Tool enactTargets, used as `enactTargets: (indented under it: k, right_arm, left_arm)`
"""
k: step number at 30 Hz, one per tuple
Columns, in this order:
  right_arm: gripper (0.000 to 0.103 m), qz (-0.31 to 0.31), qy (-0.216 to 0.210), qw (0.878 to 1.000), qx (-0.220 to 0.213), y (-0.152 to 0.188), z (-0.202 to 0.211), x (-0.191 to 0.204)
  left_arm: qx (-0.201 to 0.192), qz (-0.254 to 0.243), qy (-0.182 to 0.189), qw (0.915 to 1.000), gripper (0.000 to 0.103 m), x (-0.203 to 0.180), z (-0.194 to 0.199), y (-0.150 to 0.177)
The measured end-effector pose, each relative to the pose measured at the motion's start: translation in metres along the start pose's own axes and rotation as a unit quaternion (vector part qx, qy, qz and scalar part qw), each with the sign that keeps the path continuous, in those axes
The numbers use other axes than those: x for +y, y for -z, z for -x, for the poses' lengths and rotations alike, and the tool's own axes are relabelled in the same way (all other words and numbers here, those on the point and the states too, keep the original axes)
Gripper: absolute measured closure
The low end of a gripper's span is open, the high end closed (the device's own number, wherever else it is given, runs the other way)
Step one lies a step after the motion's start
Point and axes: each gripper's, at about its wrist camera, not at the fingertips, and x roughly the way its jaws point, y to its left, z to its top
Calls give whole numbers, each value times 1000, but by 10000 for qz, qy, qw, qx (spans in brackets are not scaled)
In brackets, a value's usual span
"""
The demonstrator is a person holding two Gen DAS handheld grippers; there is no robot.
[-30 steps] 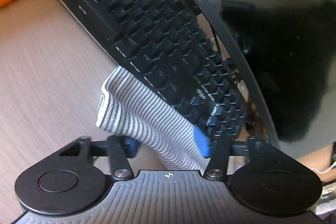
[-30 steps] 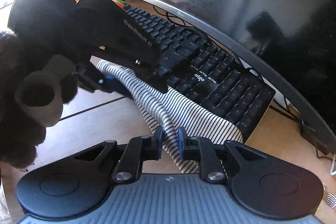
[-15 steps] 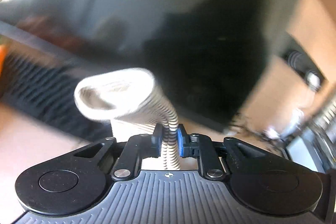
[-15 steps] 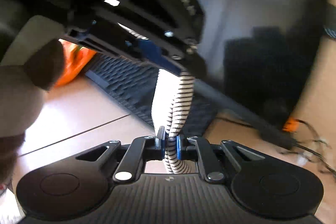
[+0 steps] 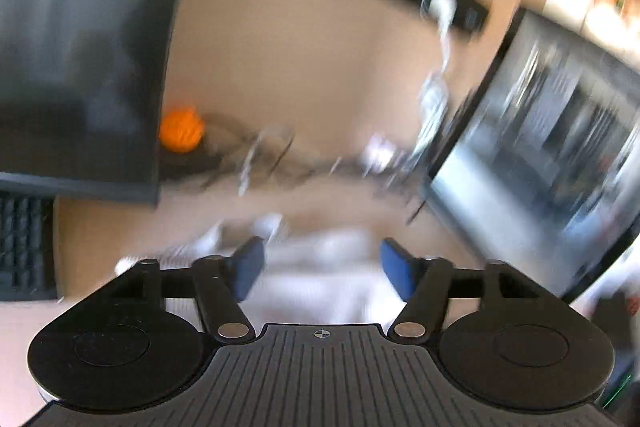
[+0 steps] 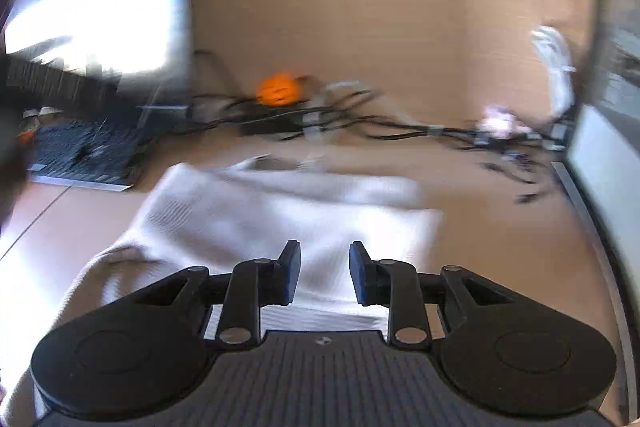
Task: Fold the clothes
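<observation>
Both jaws parted over the pale garment (image 6: 280,211) — bare desk (image 6: 500,235) rightward

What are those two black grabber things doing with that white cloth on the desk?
A person is folding clothes with a hand-held gripper in each hand. Right now both the left hand-held gripper and the right hand-held gripper are open and hold nothing. The pale garment lies on the wooden desk just ahead of them, near a tangle of cables. The pictures are blurry.

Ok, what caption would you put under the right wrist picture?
Open right gripper hovering over pale cloth lying on the wooden desk.
</observation>
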Motion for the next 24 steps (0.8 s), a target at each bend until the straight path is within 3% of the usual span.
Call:
enactTargets:
  k: [5,8,10,12,15,17,21,24]
  right_arm:
    - [70,-572,164,9979,268,-9,-24,-44]
    - [69,-829,179,9949,555,-4,-39,-60]
    - [69,-838,-59,9944,648,-2,-47,-59]
    - [78,-576,-238,9958,673,-3,-51,-49]
    - [97,54,-361,9977,570,-17,-55,-28]
    - [98,370,-368,9981,338,-40,-56,-14]
    - [98,713,-308,9953,-584,-101,-39,-1]
    - [98,870,-178,9935,-713,-111,-40,-5]
  left_arm:
    - [826,-787,-635,9914,29,-1,-30,51]
    - [971,-1020,-906,9859,23,3,-32,73]
    - [941,-1199,-1122,9819,16,4,-32,83]
    - [902,-1403,-1346,9768,15,5,-33,88]
    - [880,-1583,-1665,9693,13,8,-35,92]
    - [887,-1597,-1939,9639,13,15,-34,94]
    - [826,-1291,-2476,9567,13,39,-34,86]
    - [700,-1089,-2600,9569,9,53,-26,78]
